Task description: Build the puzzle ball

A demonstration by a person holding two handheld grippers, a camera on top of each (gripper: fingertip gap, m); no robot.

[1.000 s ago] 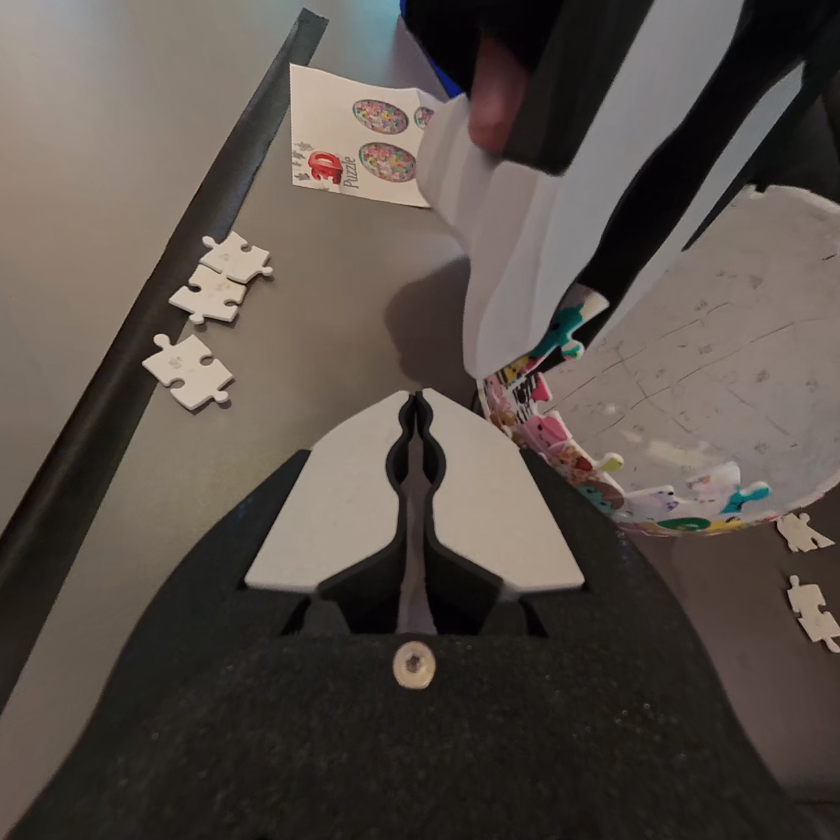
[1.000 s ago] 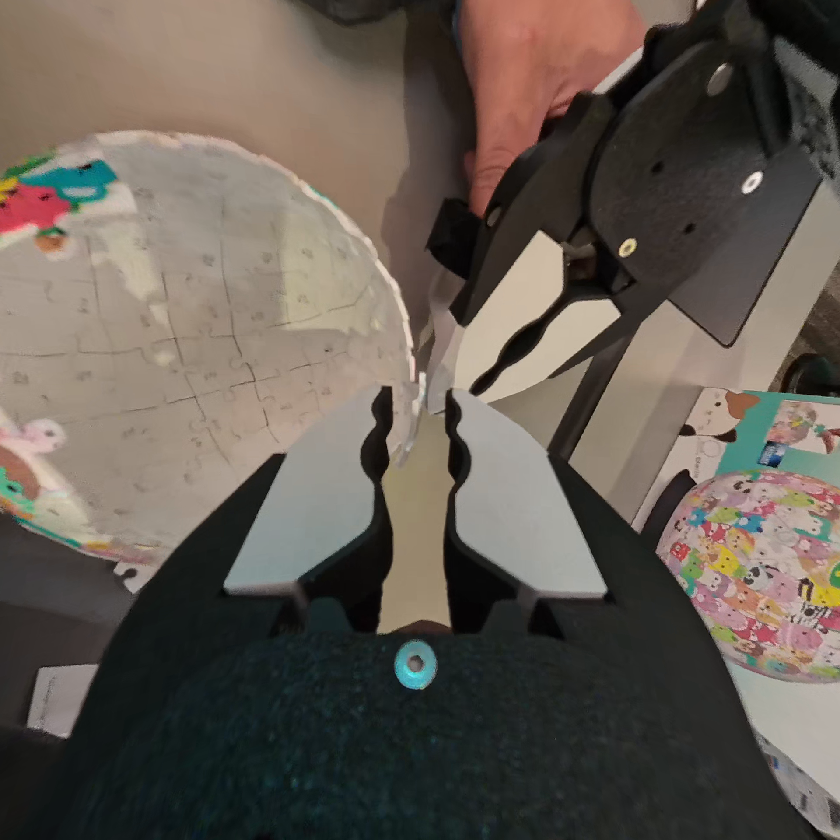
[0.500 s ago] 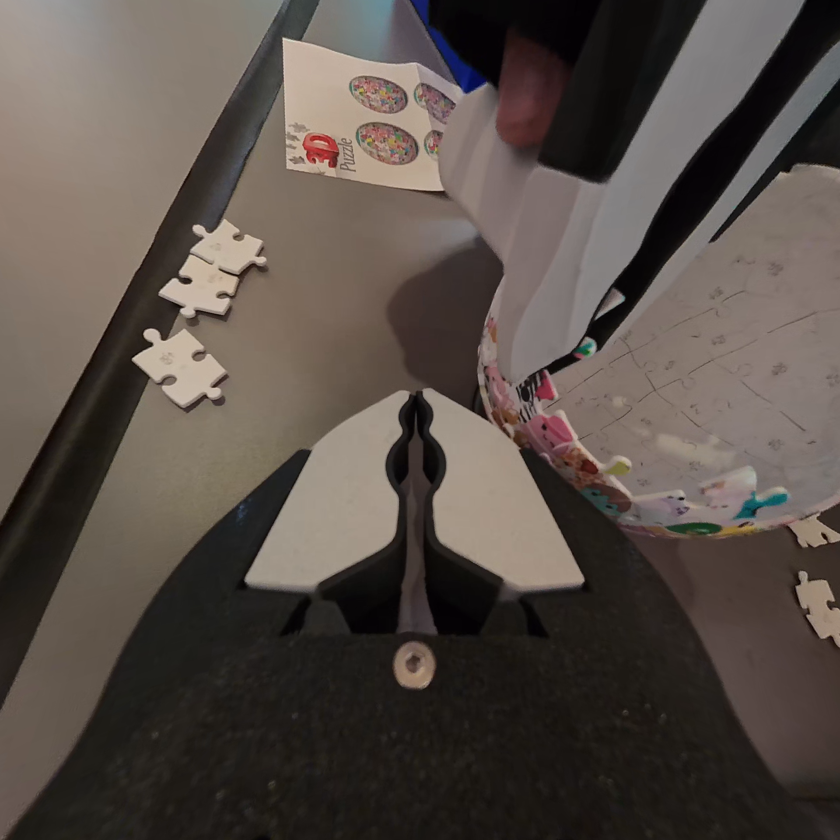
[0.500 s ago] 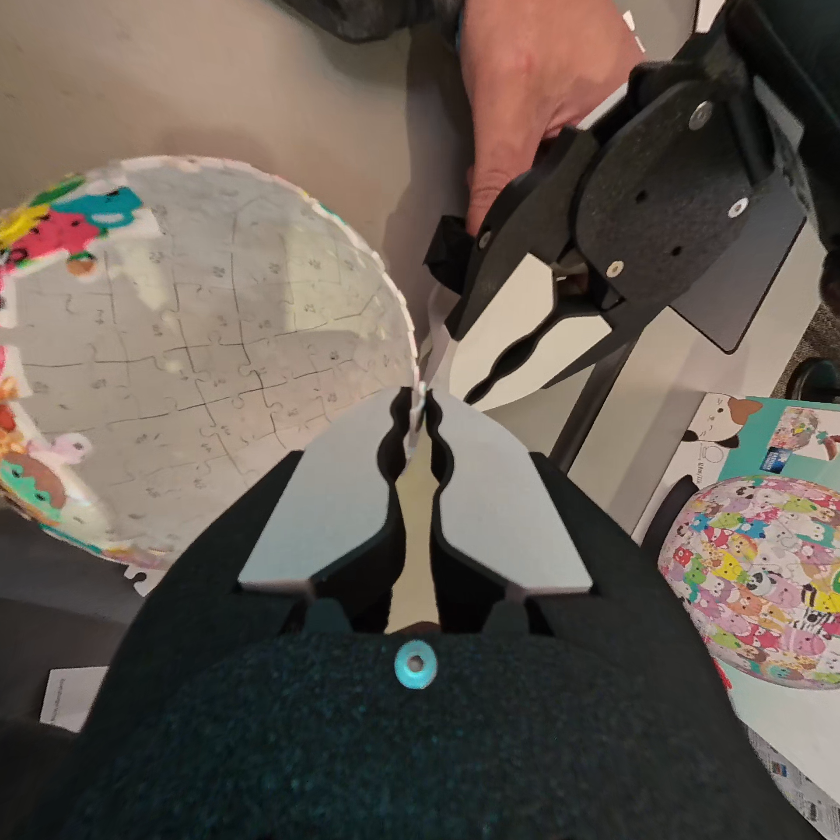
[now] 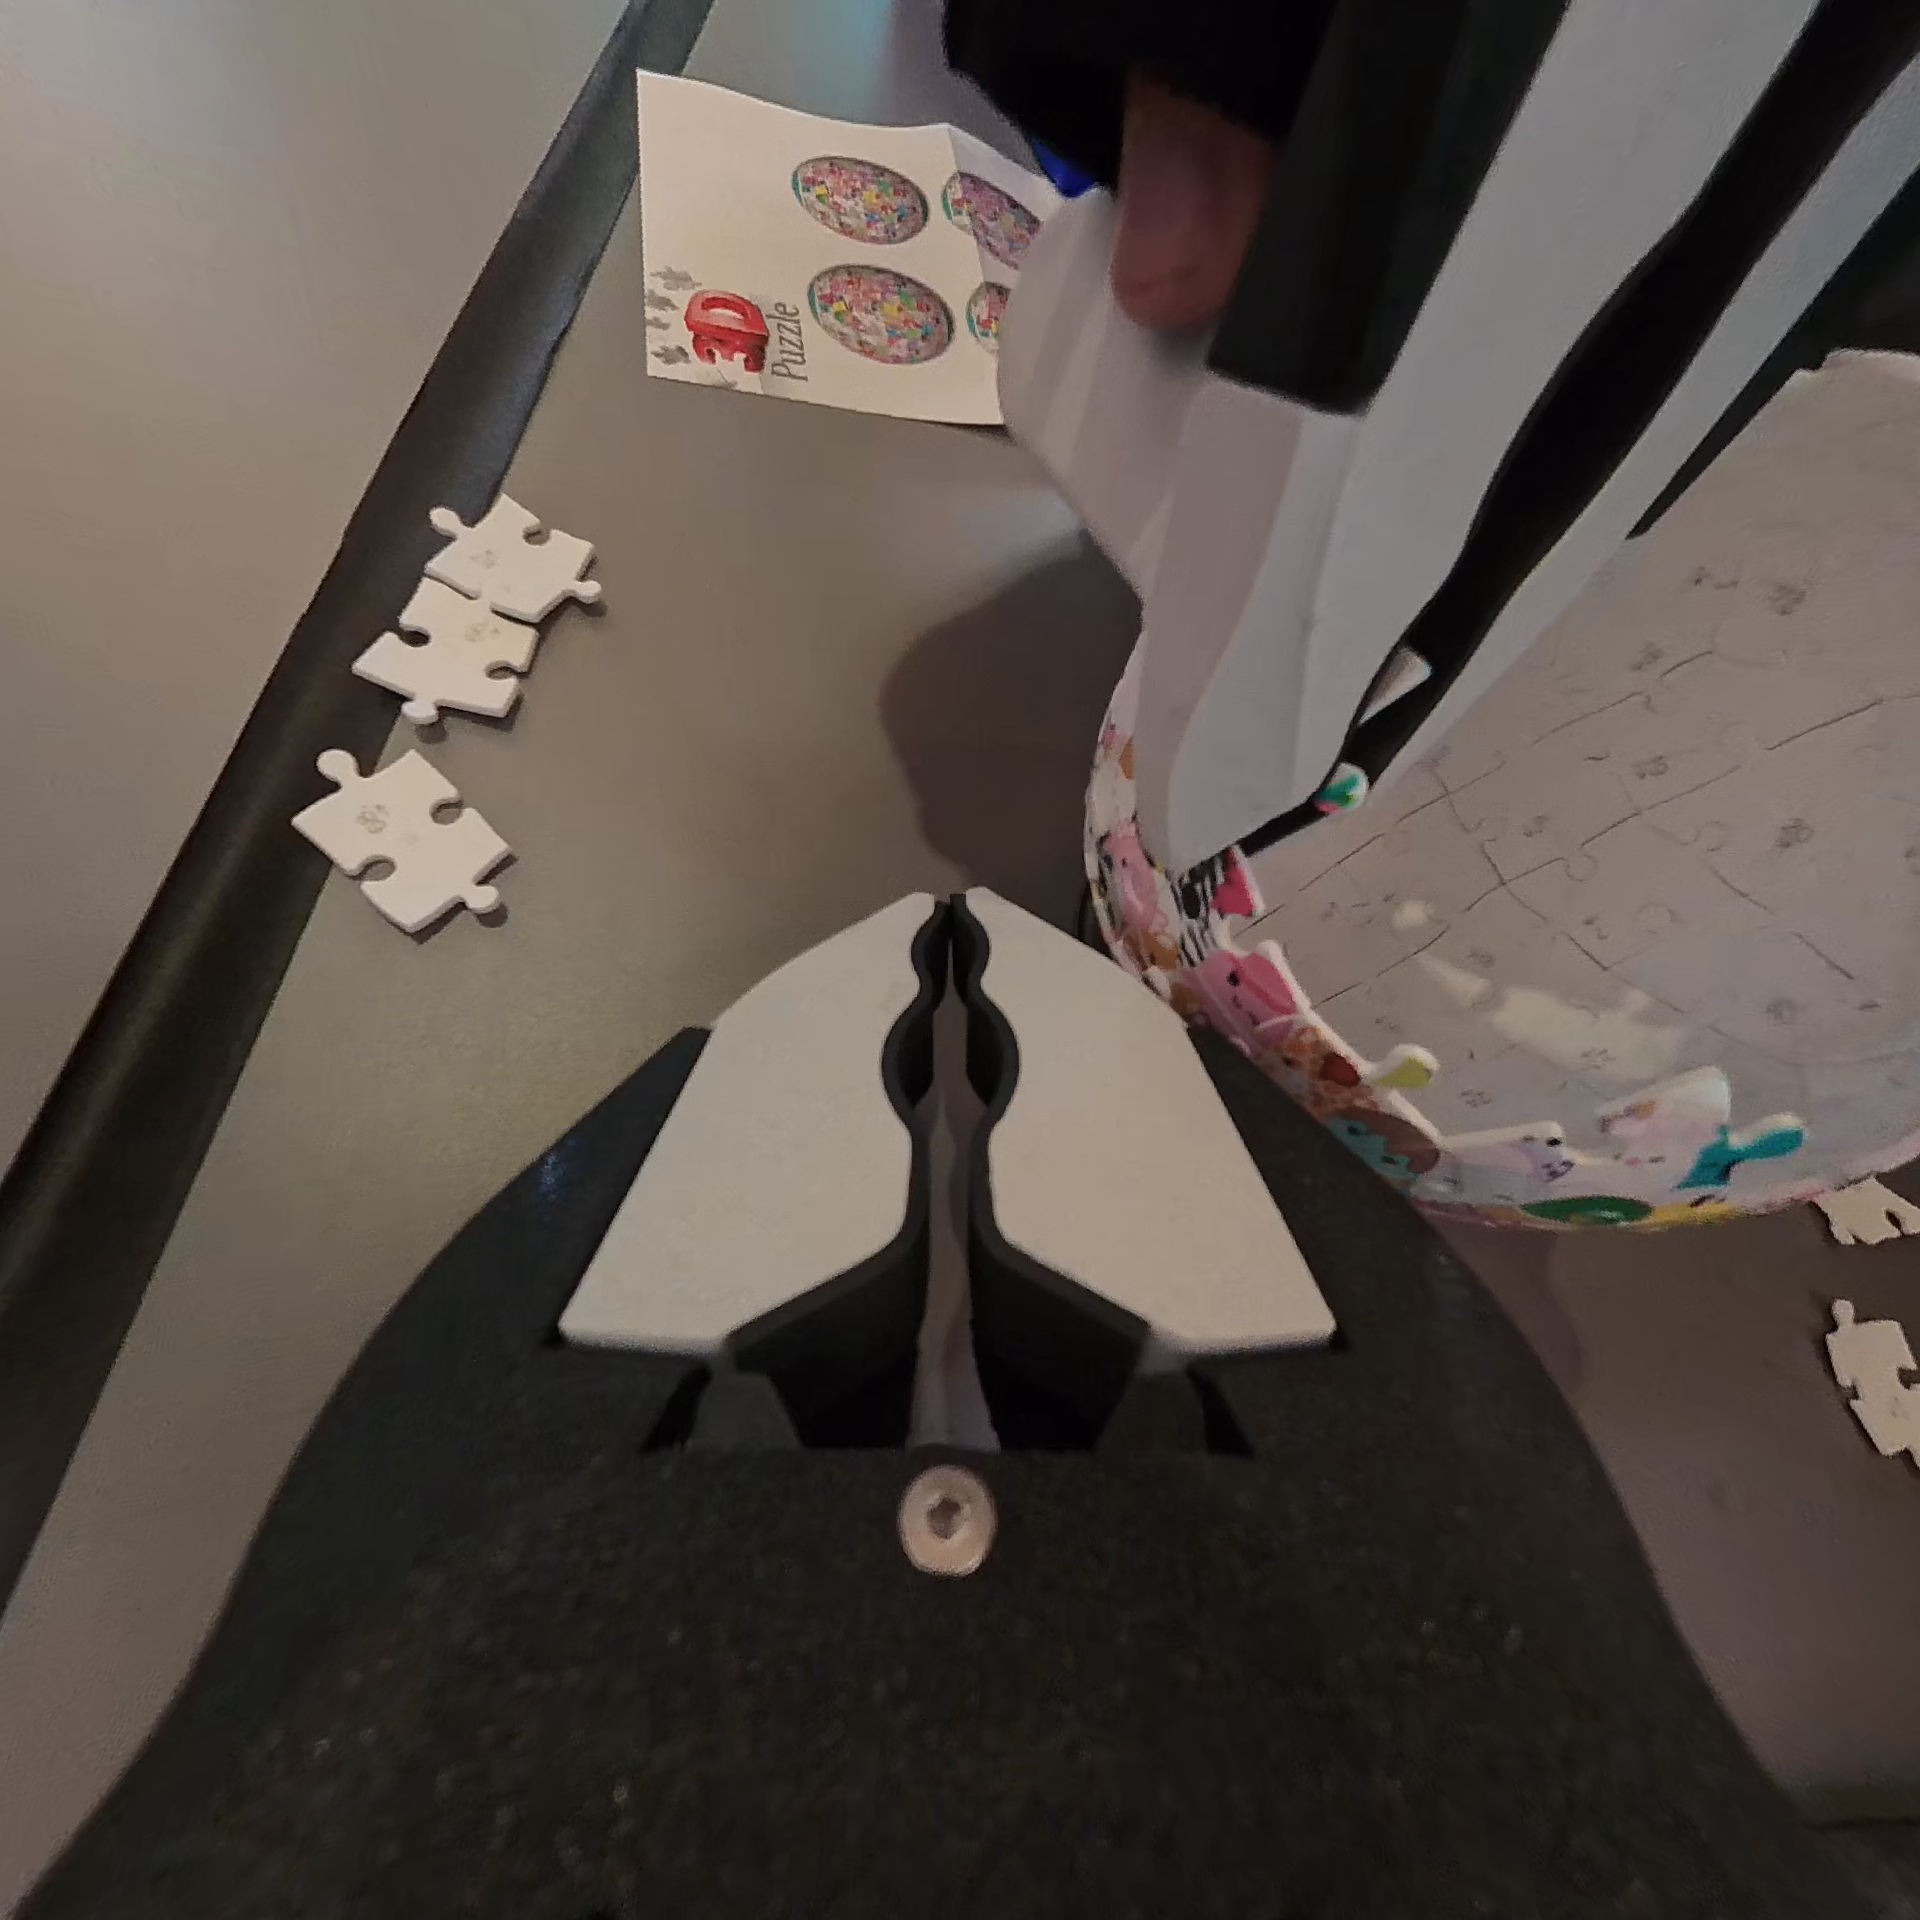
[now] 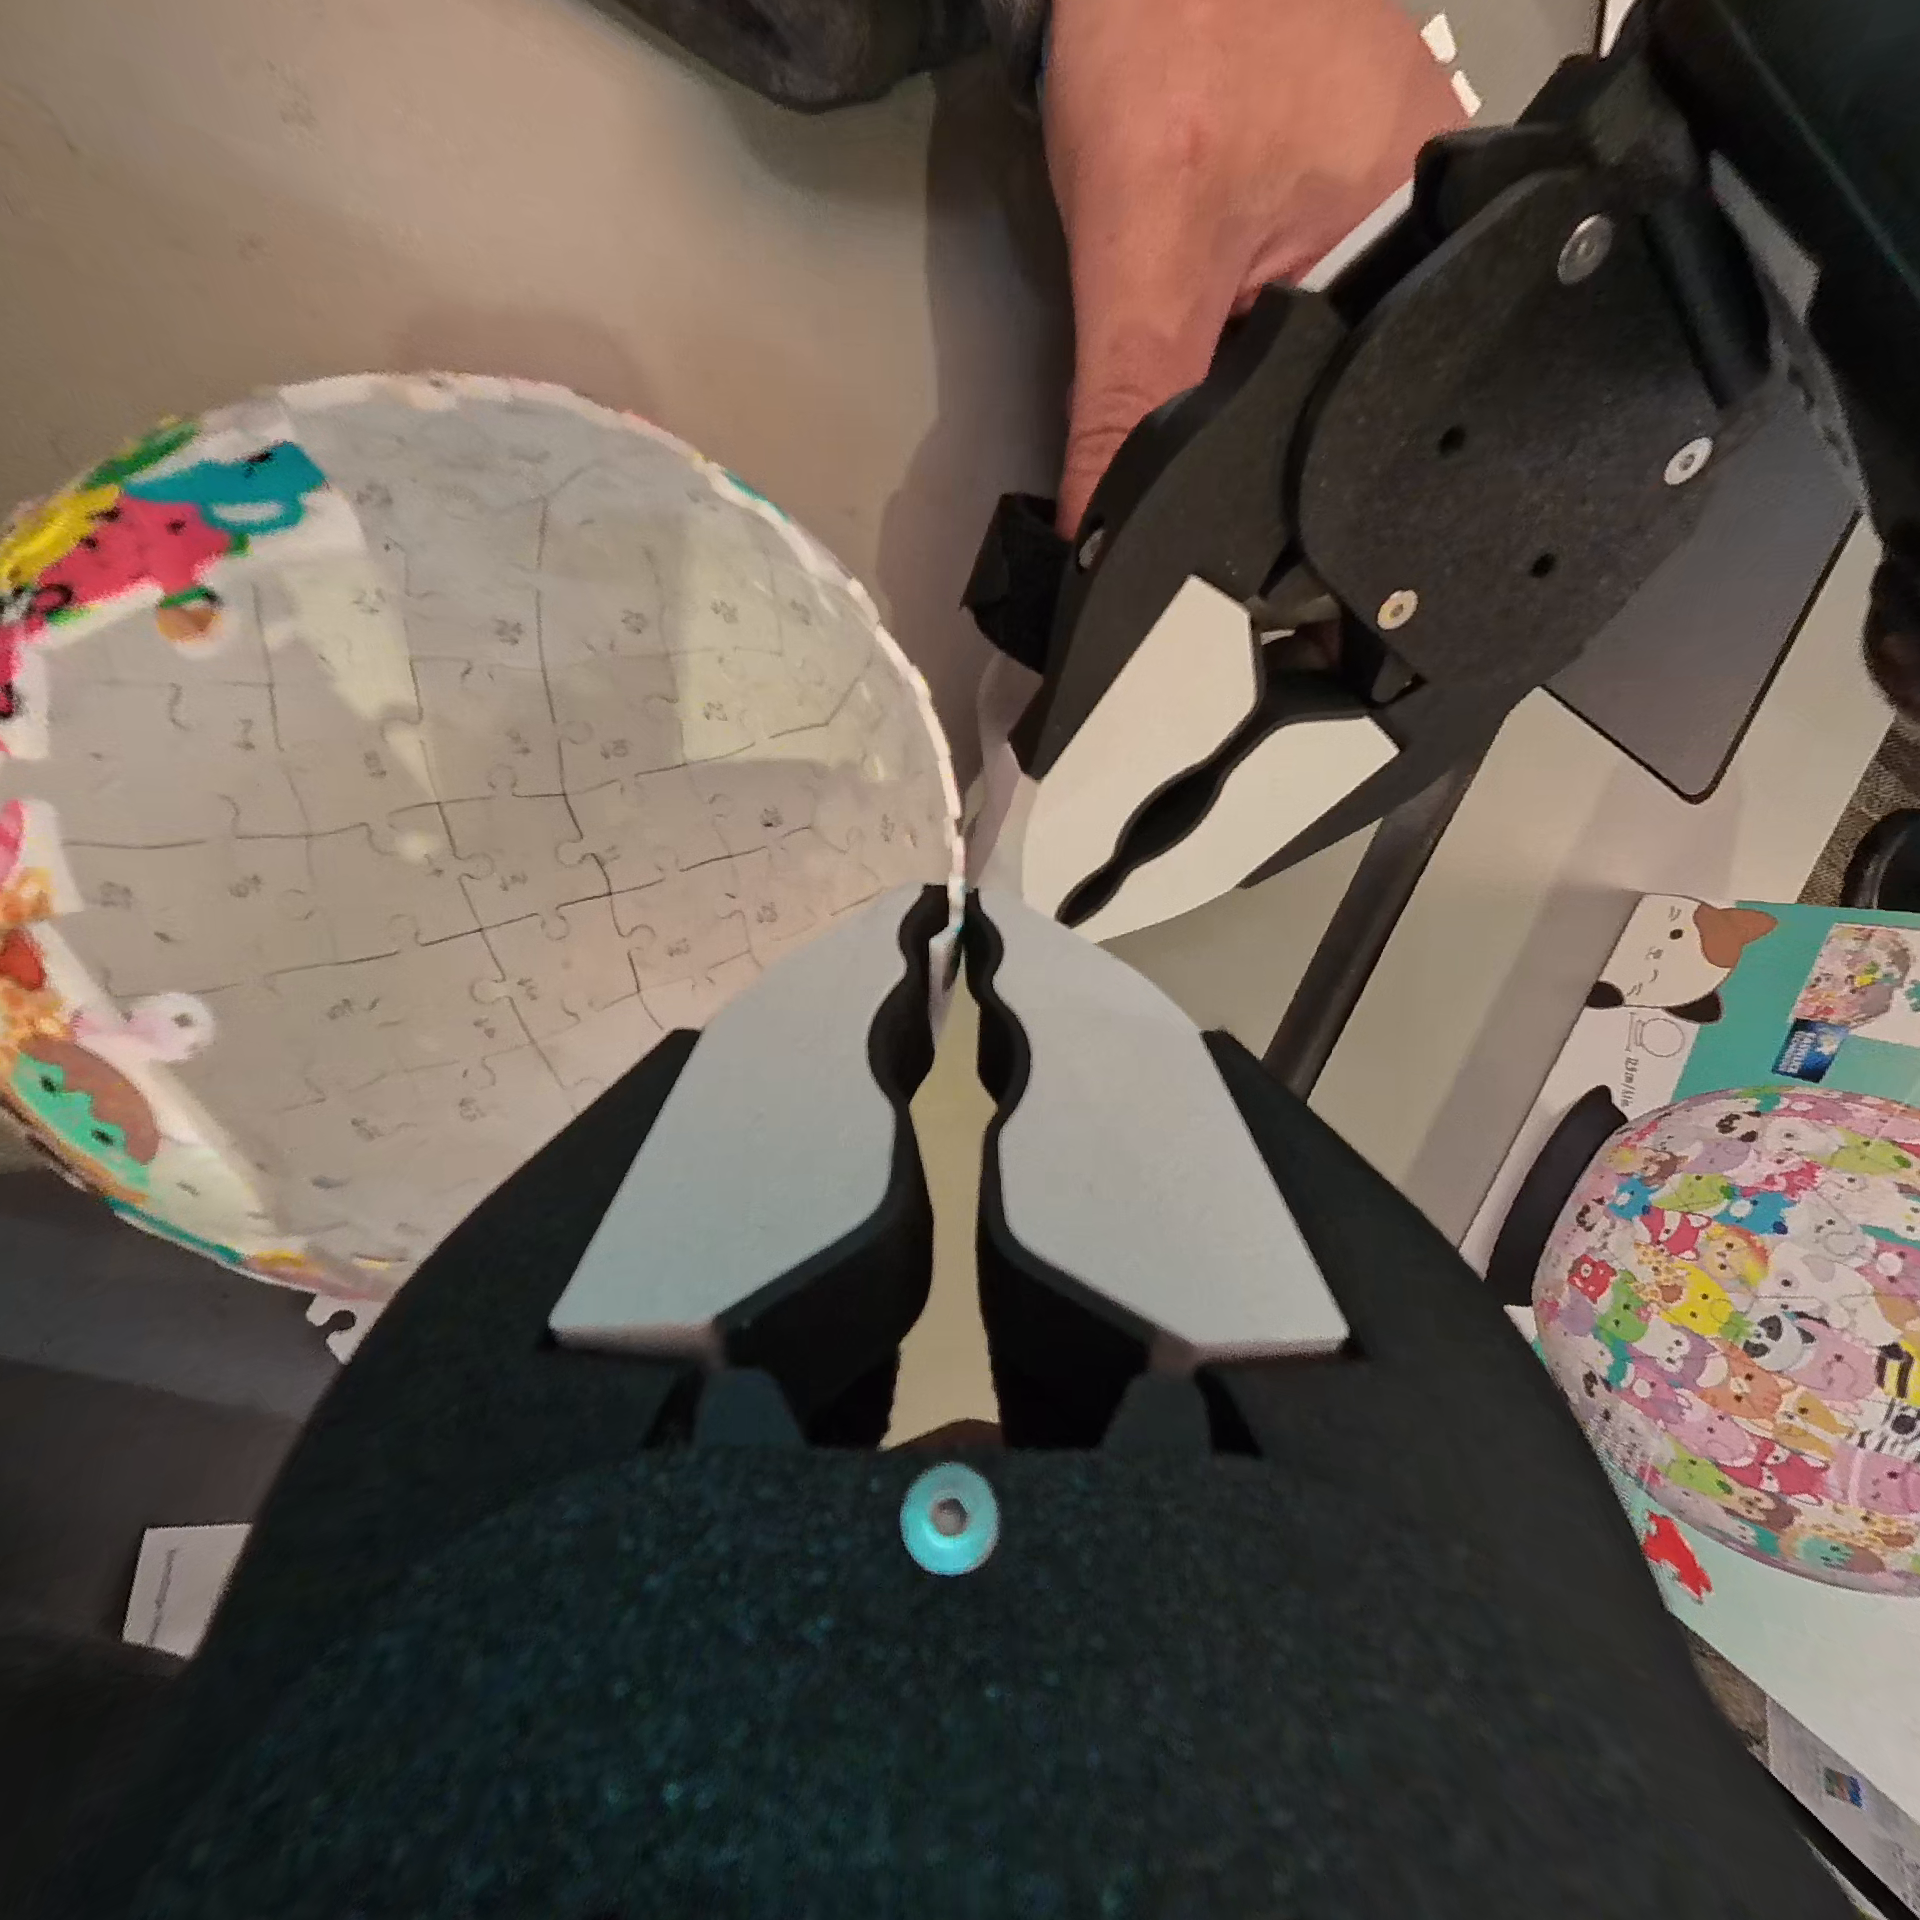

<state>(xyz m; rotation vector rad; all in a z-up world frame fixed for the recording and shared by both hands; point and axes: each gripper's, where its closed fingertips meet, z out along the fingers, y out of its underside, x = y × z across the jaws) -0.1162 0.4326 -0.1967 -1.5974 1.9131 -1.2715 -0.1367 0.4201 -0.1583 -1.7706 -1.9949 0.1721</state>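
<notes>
Rt gripper [image 6: 954,930] pinching rim of half-built puzzle ball [image 6: 447,831]; lt gripper [image 5: 952,914] pressed together, empty.

Rt fingertips clamped on thin white edge of ball shell at its right rim, shell open toward cam, grey-white inside w/ piece seams, colourful print on outer edge at left. In lt view, ball [image 5: 1621,883] to right of lt gripper, above dark tabletop [image 5: 727,675]. Lt gripper also seen in rt view [image 6: 1081,904], tips touching, just beside ball rim & rt tips, held by hand [image 6: 1195,208]. Three loose pieces [image 5: 457,707] face-down at left by table's black edge strip, two more [image 5: 1870,1382] at right. Instruction sheet [image 5: 821,270] farther back; puzzle box [image 6: 1766,1299] at right in rt view.
</notes>
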